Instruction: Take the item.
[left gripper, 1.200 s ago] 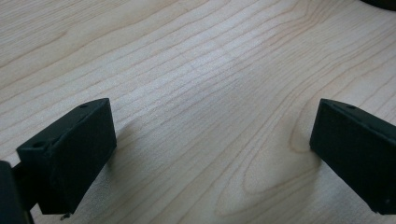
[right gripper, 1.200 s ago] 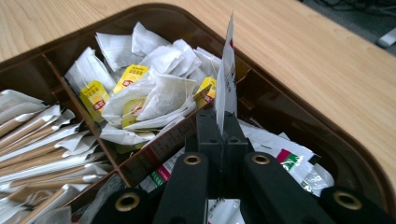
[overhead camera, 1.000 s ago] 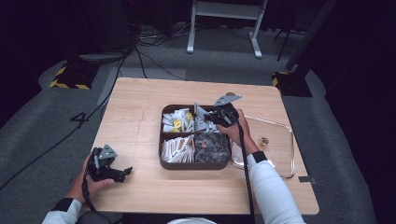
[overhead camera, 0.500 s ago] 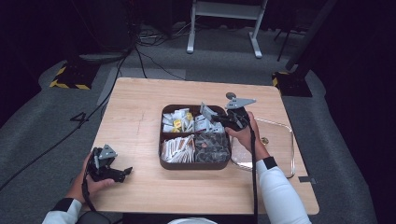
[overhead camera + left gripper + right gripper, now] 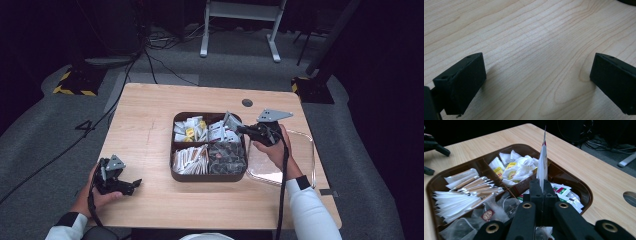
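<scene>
A brown compartment tray (image 5: 173,147) of packets sits mid-table. My right gripper (image 5: 241,128) hovers over the tray's right side, shut on a white sachet (image 5: 231,120). In the right gripper view the jaws pinch that sachet (image 5: 543,163) edge-on, upright above the tray (image 5: 584,187). My left gripper (image 5: 136,183) rests low on the table near its front left corner, held in a hand. In the left gripper view its jaws stand wide apart over bare wood, with the left fingertip (image 5: 464,80) and the right fingertip (image 5: 616,82) holding nothing between them.
A clear shallow container (image 5: 302,165) lies to the right of the tray, under my right forearm. The tray holds white sachets (image 5: 192,130), stick packets (image 5: 189,157) and dark tea bags (image 5: 226,157). A round cable hole (image 5: 247,102) sits behind the tray.
My right gripper has lifted out of the tray and drawn to the right with the sachet held in it. The left gripper has stayed in place.
</scene>
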Motion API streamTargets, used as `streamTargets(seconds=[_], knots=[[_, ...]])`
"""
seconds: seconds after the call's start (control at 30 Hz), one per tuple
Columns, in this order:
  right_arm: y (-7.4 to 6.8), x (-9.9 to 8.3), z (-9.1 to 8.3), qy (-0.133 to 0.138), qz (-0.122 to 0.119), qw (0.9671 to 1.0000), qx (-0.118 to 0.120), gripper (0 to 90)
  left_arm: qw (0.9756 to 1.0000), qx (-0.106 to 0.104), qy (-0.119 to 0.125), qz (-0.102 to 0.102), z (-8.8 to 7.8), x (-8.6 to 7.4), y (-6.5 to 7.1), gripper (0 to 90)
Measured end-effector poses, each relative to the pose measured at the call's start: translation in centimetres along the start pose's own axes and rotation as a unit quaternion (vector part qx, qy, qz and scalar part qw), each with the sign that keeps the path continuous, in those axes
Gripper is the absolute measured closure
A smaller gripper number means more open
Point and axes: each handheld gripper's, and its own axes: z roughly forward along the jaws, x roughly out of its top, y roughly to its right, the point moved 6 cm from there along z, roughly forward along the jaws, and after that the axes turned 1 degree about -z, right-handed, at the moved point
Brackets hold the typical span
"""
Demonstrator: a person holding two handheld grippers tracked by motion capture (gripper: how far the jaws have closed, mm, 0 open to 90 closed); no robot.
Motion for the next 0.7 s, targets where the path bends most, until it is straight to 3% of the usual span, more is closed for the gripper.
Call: streamTargets(seconds=[0.3,0.7], knots=[[-1.3,-0.1,-1.9,0.009,-0.014,0.9998,0.008,90.0,1.0,0.0,0.0,0.0,0.0,0.0,0.0,0.6],[-3.6,-0.5,-3.1,0.012,-0.034,0.9989,0.029,90.0,1.0,0.0,0.0,0.0,0.0,0.0,0.0,0.6]])
